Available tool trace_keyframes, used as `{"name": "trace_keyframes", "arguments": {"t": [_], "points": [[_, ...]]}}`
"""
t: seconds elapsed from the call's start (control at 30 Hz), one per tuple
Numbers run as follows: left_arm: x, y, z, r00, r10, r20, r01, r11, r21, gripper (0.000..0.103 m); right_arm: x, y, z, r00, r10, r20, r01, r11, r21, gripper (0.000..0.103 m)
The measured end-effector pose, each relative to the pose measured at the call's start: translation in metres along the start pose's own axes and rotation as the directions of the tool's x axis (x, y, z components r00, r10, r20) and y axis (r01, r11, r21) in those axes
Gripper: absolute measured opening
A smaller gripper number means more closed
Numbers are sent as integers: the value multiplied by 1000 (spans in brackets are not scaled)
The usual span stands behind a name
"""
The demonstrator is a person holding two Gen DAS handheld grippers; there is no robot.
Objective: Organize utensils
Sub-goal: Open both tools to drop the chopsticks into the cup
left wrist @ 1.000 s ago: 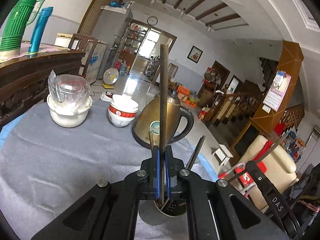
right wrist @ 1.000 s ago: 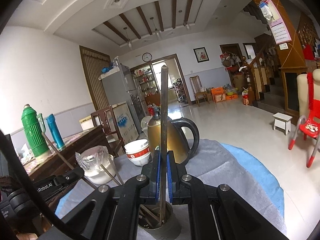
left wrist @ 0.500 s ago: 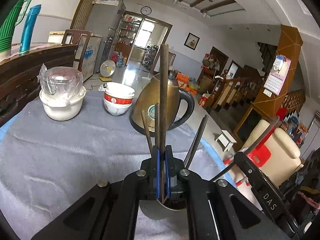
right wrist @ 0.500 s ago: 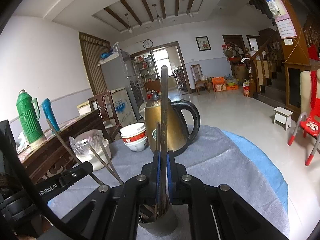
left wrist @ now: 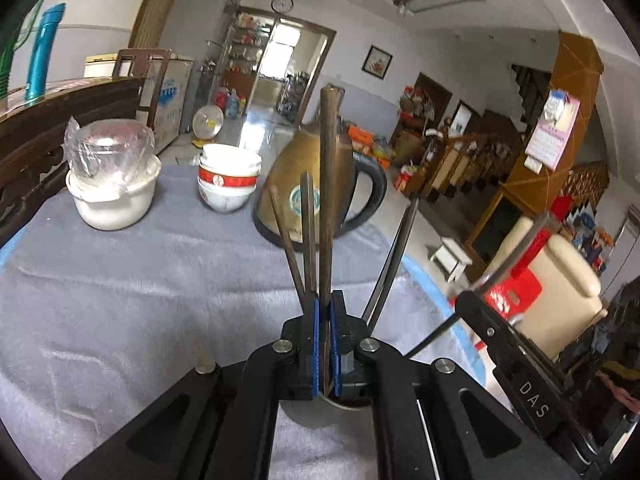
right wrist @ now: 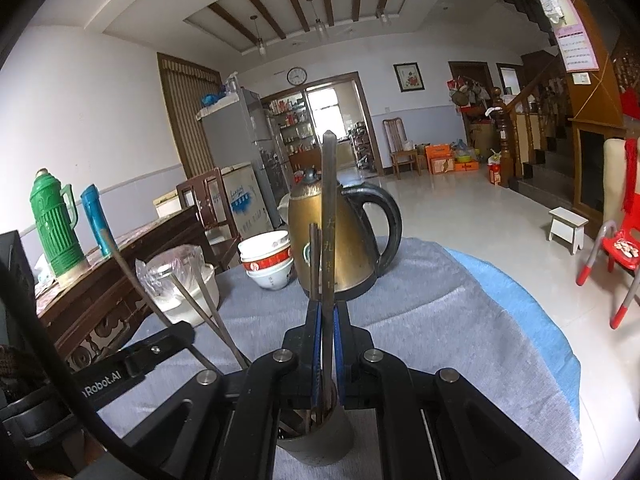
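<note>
My left gripper (left wrist: pixel 325 310) is shut on a dark chopstick (left wrist: pixel 329 184) that stands upright, its lower end inside a metal holder cup (left wrist: pixel 320 412) just under the jaws. Other chopsticks (left wrist: pixel 307 232) lean out of that cup. In the right wrist view my right gripper (right wrist: pixel 327 314) is shut on a second upright chopstick (right wrist: pixel 329 216) with printed characters, its tip down in the same cup (right wrist: pixel 316 440). Loose chopsticks (right wrist: pixel 200 312) fan out to the left. Each gripper's black body shows at the edge of the other's view.
A golden kettle (left wrist: pixel 304 196) with a black handle stands just behind the cup. Stacked red-banded bowls (left wrist: pixel 228 184) and a white pot under plastic wrap (left wrist: pixel 112 184) stand farther left on the grey cloth (left wrist: pixel 120 300). The table's edge (right wrist: pixel 560 344) drops off at the right.
Both grippers have sunk toward the cup with their chopsticks still clamped. The chopsticks in the cup now rise higher in both views.
</note>
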State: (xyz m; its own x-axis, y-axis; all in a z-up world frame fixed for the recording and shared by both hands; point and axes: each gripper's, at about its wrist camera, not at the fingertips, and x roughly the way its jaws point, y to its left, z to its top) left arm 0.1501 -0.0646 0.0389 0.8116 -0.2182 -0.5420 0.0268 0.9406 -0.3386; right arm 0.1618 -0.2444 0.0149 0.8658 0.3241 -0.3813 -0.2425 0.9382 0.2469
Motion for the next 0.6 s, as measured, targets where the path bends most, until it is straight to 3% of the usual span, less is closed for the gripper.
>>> {"name": "trace_keyframes", "arguments": {"t": [0.1,0.13,0.17,0.2,0.23,0.27,0.37,0.4,0.43,0.6], "points": [[4,3,-1,999,-4,-34,4,1000,-7,6,8,1,-2,999,10,-44,-10,1000,-12,7],[3,4,0,999,1,-38,-1,1000,-11,13,11,0,-3,998,15,-56,-16,1000,-12,8],[1,5,1,999,5,-35,-6,1000,-14,28,14,-1,-3,997,15,-73,-16,1000,-11,8],[-3,6,3,1000,9,-30,-10,1000,-17,34,16,-3,-3,996,14,-85,-15,1000,-7,8],[-6,8,3,1000,12,-24,-13,1000,-20,48,17,-4,-2,996,14,-90,-15,1000,-1,9],[-11,9,5,1000,17,-8,-17,1000,-22,50,15,-6,-1,996,7,-85,-7,1000,5,9],[-27,16,11,1000,16,26,-15,999,-33,55,4,-9,6,999,-9,-52,10,1000,20,31],[-32,19,13,999,16,32,-15,999,-41,56,-1,-10,10,999,-11,-30,12,1000,25,56],[-38,22,14,999,18,41,-16,999,-47,56,-6,-10,13,1000,-9,-1,9,999,31,74],[-69,44,11,995,45,88,-39,997,-64,64,-34,-10,19,998,-27,58,25,999,40,74]]}}
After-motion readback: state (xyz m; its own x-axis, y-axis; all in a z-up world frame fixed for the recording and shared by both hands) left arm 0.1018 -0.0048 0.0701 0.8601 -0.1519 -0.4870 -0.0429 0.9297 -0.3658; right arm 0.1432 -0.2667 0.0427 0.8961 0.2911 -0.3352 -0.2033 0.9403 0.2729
